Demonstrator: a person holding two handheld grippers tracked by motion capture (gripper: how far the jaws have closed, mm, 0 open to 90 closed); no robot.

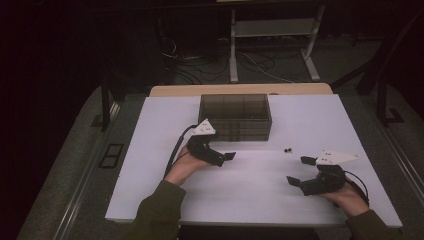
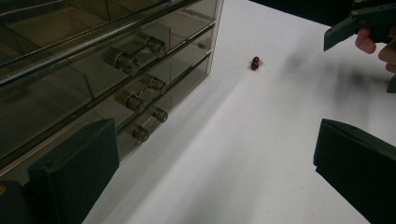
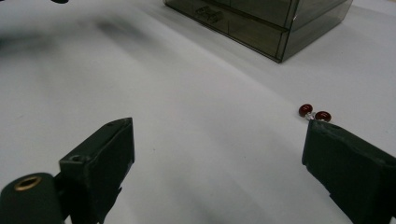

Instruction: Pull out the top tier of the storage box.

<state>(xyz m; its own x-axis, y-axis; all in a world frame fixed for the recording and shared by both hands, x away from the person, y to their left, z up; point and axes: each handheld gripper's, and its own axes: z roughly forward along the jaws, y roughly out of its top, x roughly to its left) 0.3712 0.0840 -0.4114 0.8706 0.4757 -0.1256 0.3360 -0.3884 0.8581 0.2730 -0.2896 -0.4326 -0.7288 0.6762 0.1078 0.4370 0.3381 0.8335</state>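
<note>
While both grippers hover spread wide and empty over the white counter point(image 1: 150, 165), the small red beads point(image 1: 287, 149) lie just off the front right corner of the smoky drawer box point(image 1: 235, 116). The left gripper point(image 1: 220, 156) sits before the box's front; the right gripper point(image 1: 300, 171) hangs nearer the person, beyond the beads.

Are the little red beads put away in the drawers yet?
Not yet. Nothing looks done: the red beads lie on the table, the drawer box looks shut. In hand: right gripper open near them, left gripper open beside the box. Left: picking up, stowing.
</note>
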